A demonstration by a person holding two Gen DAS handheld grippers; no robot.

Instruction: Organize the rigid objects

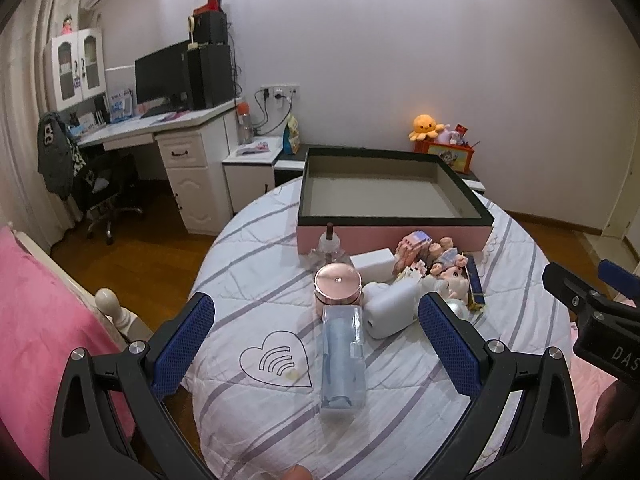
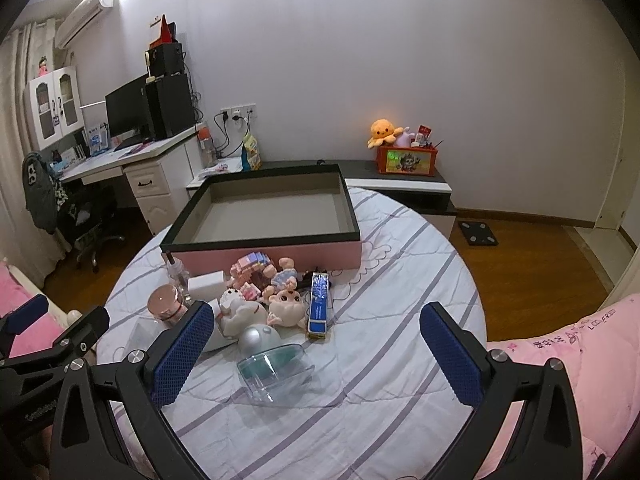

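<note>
left wrist view: my left gripper [image 1: 316, 320] stands wide and holds nothing. lying lengthwise between its blue pads [image 1: 186, 344] is the clear case [image 1: 343, 356] with the pale blue thing inside, touching neither pad as far as i can tell. just past its far end stands the pink-lidded jar [image 1: 338, 284], with the white rounded piece [image 1: 390, 308] beside it to the right. behind them come the white block [image 1: 374, 263], the small glass bottle [image 1: 329, 246] and the heap of figurines [image 1: 434, 264].

in the right wrist view my right gripper [image 2: 316, 326] is wide too and empty. the clear domed container [image 2: 274, 368] lies tipped on the quilt [image 2: 400, 320] between its pads, nearer the left one and apart from both. beyond it stand the silver-topped piece [image 2: 258, 338], the white cat figure [image 2: 240, 310], the pig doll [image 2: 285, 306] and the blue box [image 2: 319, 306].

farther out sits the pink open box [image 2: 280, 254] with dark rim. its floor looks bare, so i judge nothing is packed yet and the whole pile is left.
</note>
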